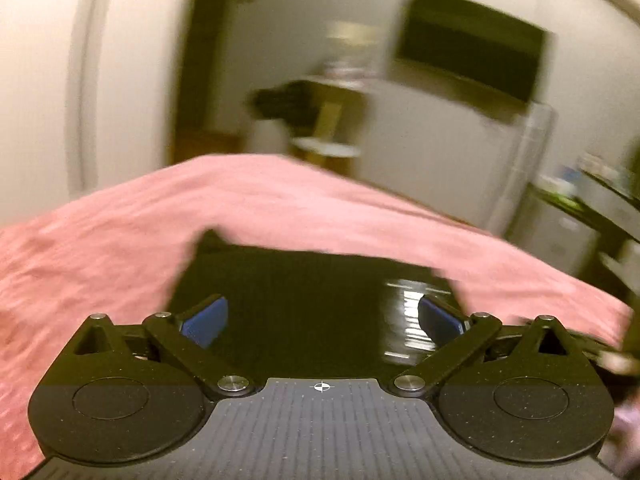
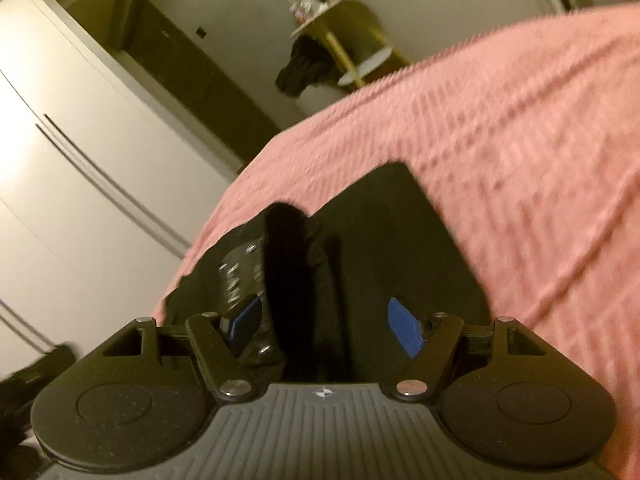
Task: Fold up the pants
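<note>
Black pants (image 1: 304, 296) lie flat on a pink bedspread (image 1: 120, 240). My left gripper (image 1: 320, 320) is open just above the pants, blue pads (image 1: 206, 320) wide apart, nothing between them. In the right wrist view the pants (image 2: 392, 240) lie on the bedspread (image 2: 520, 160), with a raised dark fold (image 2: 288, 264) standing up between the fingers. My right gripper (image 2: 326, 326) is open over the pants, blue pads (image 2: 406, 330) apart. The left gripper's body (image 2: 240, 272) shows at the left beside the fold. Both views are motion-blurred.
White wardrobe doors (image 2: 60, 160) stand left of the bed. A small yellow side table (image 2: 344, 36) with dark clothing hanging from it (image 2: 304, 64) stands beyond the bed. A dark wall screen (image 1: 468, 44) and a white cabinet (image 1: 440, 148) are at the right.
</note>
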A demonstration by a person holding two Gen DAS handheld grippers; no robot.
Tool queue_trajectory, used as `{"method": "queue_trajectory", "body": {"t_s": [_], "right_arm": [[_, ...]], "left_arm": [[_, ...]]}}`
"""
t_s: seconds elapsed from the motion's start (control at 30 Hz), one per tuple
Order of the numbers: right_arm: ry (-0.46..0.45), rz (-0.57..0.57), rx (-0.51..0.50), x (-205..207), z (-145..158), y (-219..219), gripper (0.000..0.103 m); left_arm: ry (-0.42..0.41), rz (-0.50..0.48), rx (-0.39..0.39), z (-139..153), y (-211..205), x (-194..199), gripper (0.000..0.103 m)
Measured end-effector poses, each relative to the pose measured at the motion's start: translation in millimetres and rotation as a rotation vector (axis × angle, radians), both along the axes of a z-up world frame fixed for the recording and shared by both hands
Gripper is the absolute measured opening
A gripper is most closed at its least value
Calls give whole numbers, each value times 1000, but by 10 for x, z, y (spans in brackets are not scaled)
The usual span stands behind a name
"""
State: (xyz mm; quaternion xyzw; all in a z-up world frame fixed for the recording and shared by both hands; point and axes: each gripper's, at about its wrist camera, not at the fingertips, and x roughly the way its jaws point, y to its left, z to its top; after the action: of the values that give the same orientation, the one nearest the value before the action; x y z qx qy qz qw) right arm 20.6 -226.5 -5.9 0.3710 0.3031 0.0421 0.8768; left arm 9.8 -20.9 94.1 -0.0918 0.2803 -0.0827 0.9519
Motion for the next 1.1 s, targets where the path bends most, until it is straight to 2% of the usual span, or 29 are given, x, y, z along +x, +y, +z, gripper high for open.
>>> {"method": "queue_trajectory", "body": {"t_s": [0.07,0.13,0.2,0.23,0.3,0.4,0.43,0.47,0.5,0.6,0.67,0.7,0.73,0.8,0.87,0.97,1.03,1.1], "right_arm": [[27,49,38,36,-38,46,80],[82,81,37,108,-100,110,81],[113,109,32,184,-154,169,83],[120,120,27,216,-169,197,86],[122,145,15,270,-184,254,88],[120,181,-21,359,-179,347,88],[117,187,-30,357,-179,367,80],[105,200,-32,378,-176,389,67],[97,223,-10,397,-184,398,42],[97,236,8,437,-224,409,43],[115,230,74,471,-279,363,51],[118,223,128,496,-317,329,59],[122,219,172,547,-353,283,63],[136,203,213,609,-381,275,64],[139,194,209,643,-384,335,64],[146,180,142,627,-316,436,50],[122,184,52,584,-203,531,38],[62,205,-74,526,-14,665,29]], "left_arm": [[49,103,-53,-120,257,105,103],[100,200,-109,-281,572,163,103],[194,273,-157,-470,747,238,103],[241,280,-194,-546,832,281,103],[284,285,-256,-653,939,329,103],[293,305,-262,-742,926,357,103],[295,315,-254,-765,929,370,103],[300,322,-256,-782,942,376,103],[303,321,-265,-797,958,383,103],[293,339,-288,-830,1006,362,103],[292,351,-299,-835,1009,356,103],[296,354,-304,-847,1017,360,103],[302,358,-310,-857,1022,367,103],[312,364,-316,-872,1031,379,103],[309,364,-320,-873,1036,370,103],[304,372,-327,-870,1052,351,103],[296,384,-332,-856,1066,331,103],[279,400,-334,-830,1082,306,103]]}}
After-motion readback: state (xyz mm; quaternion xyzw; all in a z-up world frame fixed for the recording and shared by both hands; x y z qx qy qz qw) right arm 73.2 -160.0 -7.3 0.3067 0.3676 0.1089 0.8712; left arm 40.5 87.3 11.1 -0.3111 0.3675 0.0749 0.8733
